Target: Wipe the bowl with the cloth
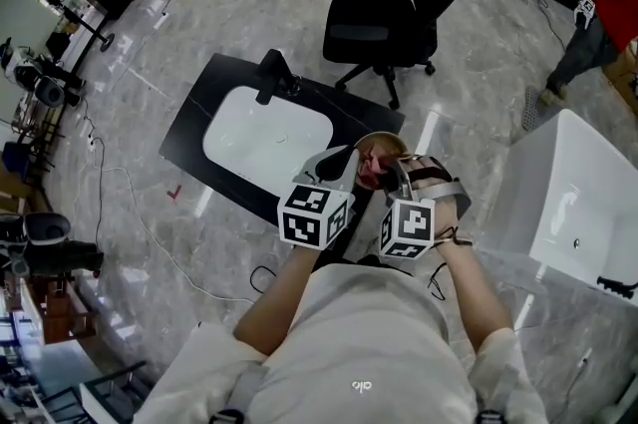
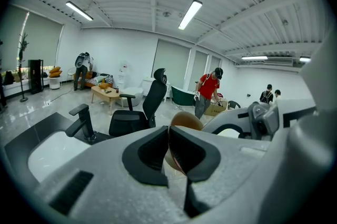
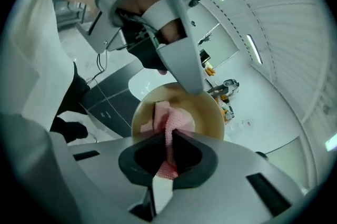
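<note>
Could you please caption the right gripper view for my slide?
Right gripper holds a pink cloth inside the tan bowl that the left gripper grips.

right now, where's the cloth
In the right gripper view the pink cloth is pinched in the right claw and reaches into the tan bowl. In the head view that is mid-frame, just right of the white sink.

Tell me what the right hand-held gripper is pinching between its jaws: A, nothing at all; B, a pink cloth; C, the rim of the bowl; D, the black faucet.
B: in the right gripper view, the jaws of the right hand-held gripper are closed on the pink cloth, which is pressed into the inside of the bowl.
</note>
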`<state>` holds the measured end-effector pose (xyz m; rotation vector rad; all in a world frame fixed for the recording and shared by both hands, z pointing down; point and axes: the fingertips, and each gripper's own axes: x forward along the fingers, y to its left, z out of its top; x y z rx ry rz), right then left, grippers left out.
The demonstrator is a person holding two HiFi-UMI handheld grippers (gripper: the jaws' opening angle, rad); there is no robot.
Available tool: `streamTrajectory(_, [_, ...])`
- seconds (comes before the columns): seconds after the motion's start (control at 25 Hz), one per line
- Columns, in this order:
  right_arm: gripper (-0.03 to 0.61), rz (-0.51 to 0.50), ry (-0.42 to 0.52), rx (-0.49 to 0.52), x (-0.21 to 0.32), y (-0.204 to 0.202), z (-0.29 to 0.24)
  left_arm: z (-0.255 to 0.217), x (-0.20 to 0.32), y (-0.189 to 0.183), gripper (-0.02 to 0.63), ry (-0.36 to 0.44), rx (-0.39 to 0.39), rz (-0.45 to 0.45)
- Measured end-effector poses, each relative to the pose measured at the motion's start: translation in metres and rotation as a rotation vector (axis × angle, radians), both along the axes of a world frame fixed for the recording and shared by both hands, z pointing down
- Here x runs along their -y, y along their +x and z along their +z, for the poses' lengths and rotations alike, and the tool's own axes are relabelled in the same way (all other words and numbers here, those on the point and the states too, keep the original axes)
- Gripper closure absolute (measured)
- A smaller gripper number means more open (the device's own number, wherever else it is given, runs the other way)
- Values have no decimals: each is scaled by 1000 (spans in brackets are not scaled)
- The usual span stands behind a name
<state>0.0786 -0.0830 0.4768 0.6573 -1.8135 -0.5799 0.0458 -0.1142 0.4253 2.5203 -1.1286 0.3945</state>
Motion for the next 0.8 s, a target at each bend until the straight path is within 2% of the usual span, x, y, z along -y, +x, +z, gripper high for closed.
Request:
streamTrajectory(0.08, [561, -2, 22, -20, 3, 2, -3, -2, 1, -1, 591, 6, -6, -3])
streamTrajectory(0.2, [561, -3, -3, 6, 1, -4, -2, -5, 3, -2, 591, 8, -18, 0])
streamTrajectory(0.4, [561, -14, -47, 126, -4, -23, -2, -8, -2, 8, 591, -4, -47, 28])
streamTrajectory(0.6, [561, 53, 39, 242, 15, -23, -23, -9, -2, 8, 592, -15, -78, 35])
streamTrajectory(0.8, [561, 131, 122, 282, 28, -11, -39, -12, -3, 10, 592, -8, -76, 42])
